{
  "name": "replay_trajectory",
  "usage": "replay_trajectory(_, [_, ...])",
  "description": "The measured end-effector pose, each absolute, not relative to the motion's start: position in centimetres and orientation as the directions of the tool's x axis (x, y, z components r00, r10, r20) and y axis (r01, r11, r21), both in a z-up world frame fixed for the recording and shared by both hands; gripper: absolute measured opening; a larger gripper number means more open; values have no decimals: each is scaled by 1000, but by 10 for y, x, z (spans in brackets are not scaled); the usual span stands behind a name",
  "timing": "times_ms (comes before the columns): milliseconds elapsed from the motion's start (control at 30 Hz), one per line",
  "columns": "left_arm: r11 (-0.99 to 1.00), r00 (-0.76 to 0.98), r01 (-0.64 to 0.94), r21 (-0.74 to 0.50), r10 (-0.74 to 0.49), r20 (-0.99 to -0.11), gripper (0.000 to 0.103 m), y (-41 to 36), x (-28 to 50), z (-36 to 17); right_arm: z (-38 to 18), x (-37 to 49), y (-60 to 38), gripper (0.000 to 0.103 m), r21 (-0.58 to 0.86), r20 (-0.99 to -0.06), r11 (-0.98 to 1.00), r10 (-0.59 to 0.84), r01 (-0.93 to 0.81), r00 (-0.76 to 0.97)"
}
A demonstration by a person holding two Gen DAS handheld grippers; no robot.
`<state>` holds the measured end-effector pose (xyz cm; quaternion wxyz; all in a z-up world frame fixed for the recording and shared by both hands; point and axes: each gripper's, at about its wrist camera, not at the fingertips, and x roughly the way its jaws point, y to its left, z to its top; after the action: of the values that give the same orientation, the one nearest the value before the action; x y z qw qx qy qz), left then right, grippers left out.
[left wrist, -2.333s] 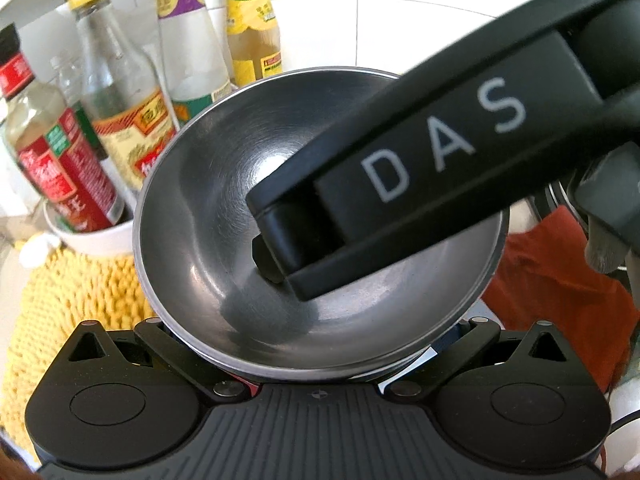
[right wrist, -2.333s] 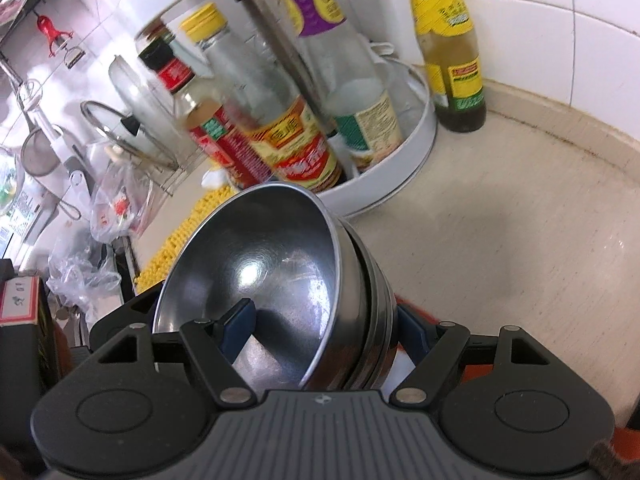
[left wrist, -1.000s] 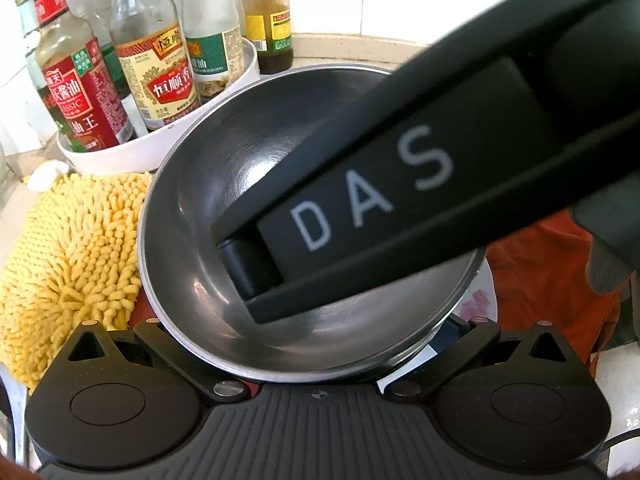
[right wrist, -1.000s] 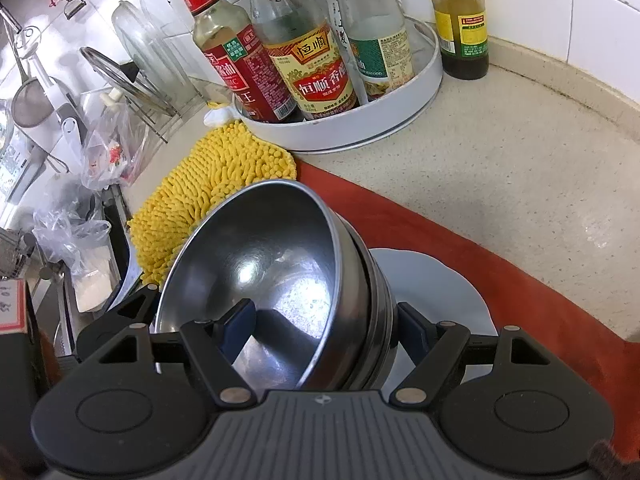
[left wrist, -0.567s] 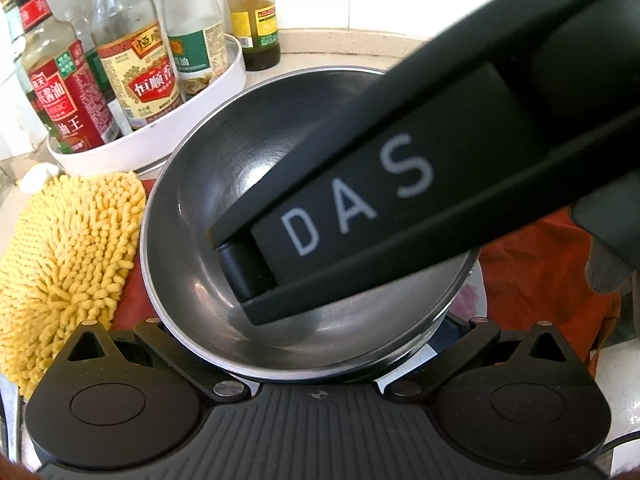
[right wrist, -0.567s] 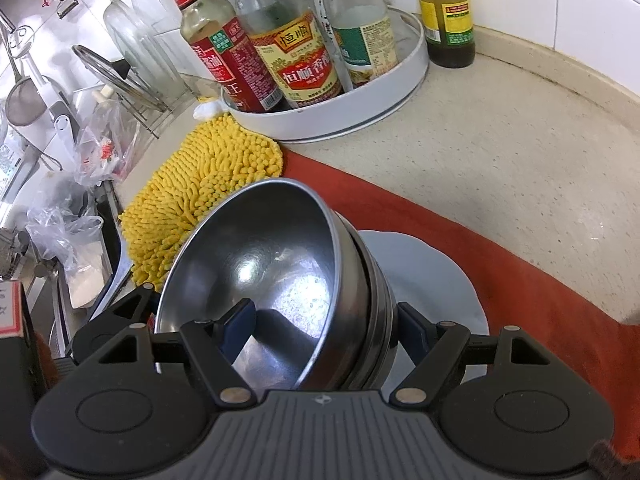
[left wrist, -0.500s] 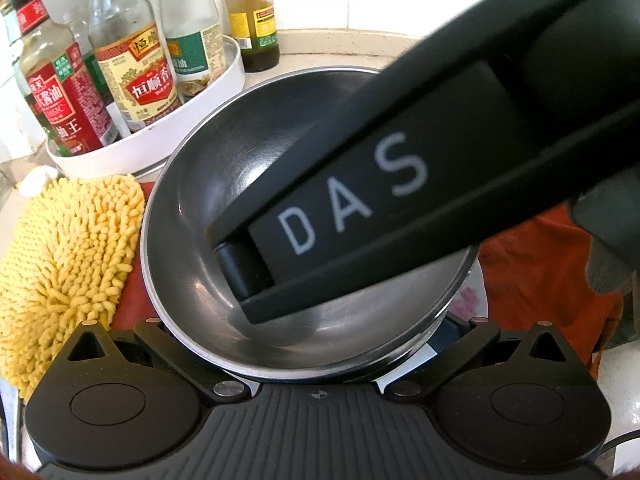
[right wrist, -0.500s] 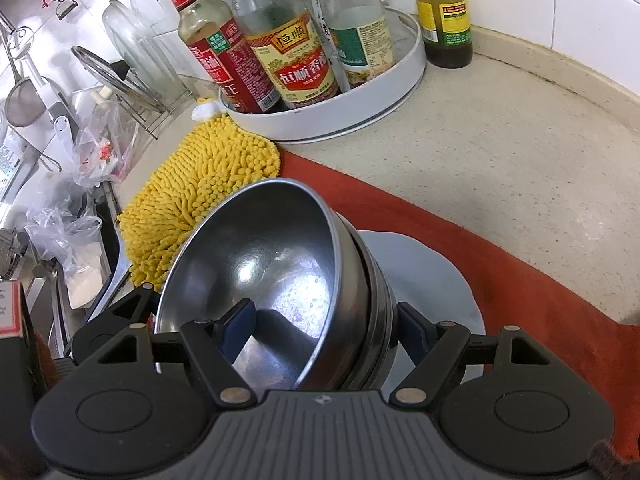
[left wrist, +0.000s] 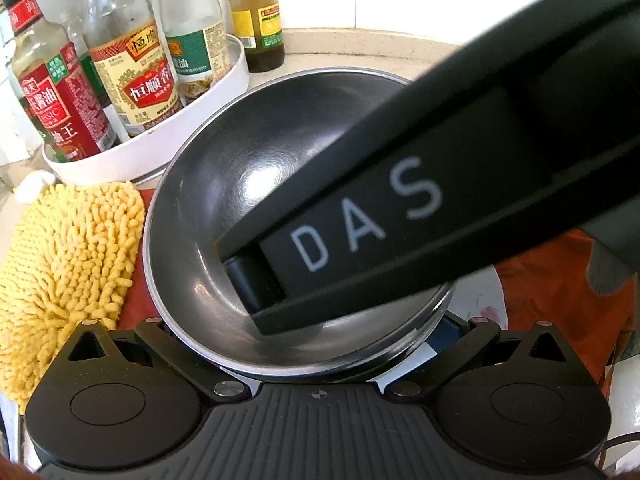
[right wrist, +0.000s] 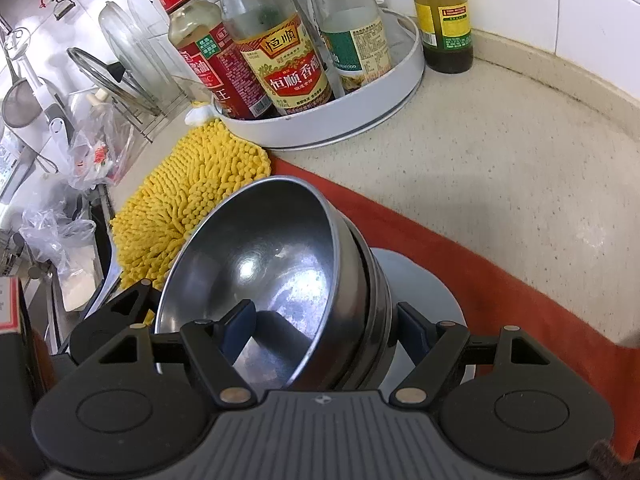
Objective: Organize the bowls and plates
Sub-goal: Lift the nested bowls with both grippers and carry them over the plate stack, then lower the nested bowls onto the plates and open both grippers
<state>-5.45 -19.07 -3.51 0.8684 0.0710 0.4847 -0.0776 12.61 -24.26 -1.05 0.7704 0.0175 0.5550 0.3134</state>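
A stack of nested steel bowls (right wrist: 280,272) is held tilted just above a white plate (right wrist: 424,280) on an orange cloth (right wrist: 500,276). My right gripper (right wrist: 320,328) is shut on the stack's rim, one finger (right wrist: 240,320) inside the top bowl and one outside. In the left wrist view the same steel bowls (left wrist: 240,184) fill the middle and the right gripper's finger (left wrist: 256,280) reaches into them. My left gripper's fingertips are hidden under the bowls' near side, with the jaws wide apart around them.
A white round tray (right wrist: 360,120) of sauce bottles stands at the back. A dark bottle (right wrist: 444,20) stands beside it by the tiled wall. A yellow chenille mat (right wrist: 188,208) lies left of the bowls. A dish rack with glass lids (right wrist: 120,72) stands far left.
Both grippers have carried the bowls down and back over the orange cloth, and the white plate has come into view under the stack. The grip is unchanged.
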Motion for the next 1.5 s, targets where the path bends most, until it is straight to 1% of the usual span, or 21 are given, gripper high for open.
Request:
replay_trajectory(133, [973, 504, 226, 48, -74, -861, 103, -192, -52, -39, -13, 127, -242, 71, 378, -845, 807, 501, -454, 186])
replay_trajectory(233, [967, 520, 244, 75, -65, -852, 103, -197, -52, -41, -19, 127, -247, 71, 391, -847, 809, 503, -439, 172])
replay_trajectory(333, [967, 515, 248, 61, -78, -854, 103, -197, -49, -40, -19, 130, -253, 71, 401, -845, 815, 505, -418, 174])
replay_trajectory(500, [957, 521, 274, 95, -64, -851, 103, -201, -54, -42, -19, 126, -259, 71, 405, -844, 816, 507, -412, 173])
replay_trajectory(600, [956, 518, 278, 96, -65, -853, 103, -200, -56, -42, -19, 123, -260, 71, 408, -844, 814, 508, -414, 169])
replay_trajectory(1033, [946, 513, 304, 115, -61, -856, 103, -207, -87, -37, -19, 104, -265, 72, 419, -842, 809, 516, -412, 158])
replay_trajectory(1233, [950, 518, 298, 87, -85, -851, 103, -203, -103, -28, -20, 96, -270, 73, 412, -842, 818, 510, -402, 174])
replay_trajectory(1500, [961, 532, 264, 85, -71, -844, 103, -192, -121, -21, -15, 87, -275, 74, 408, -839, 824, 509, -393, 196])
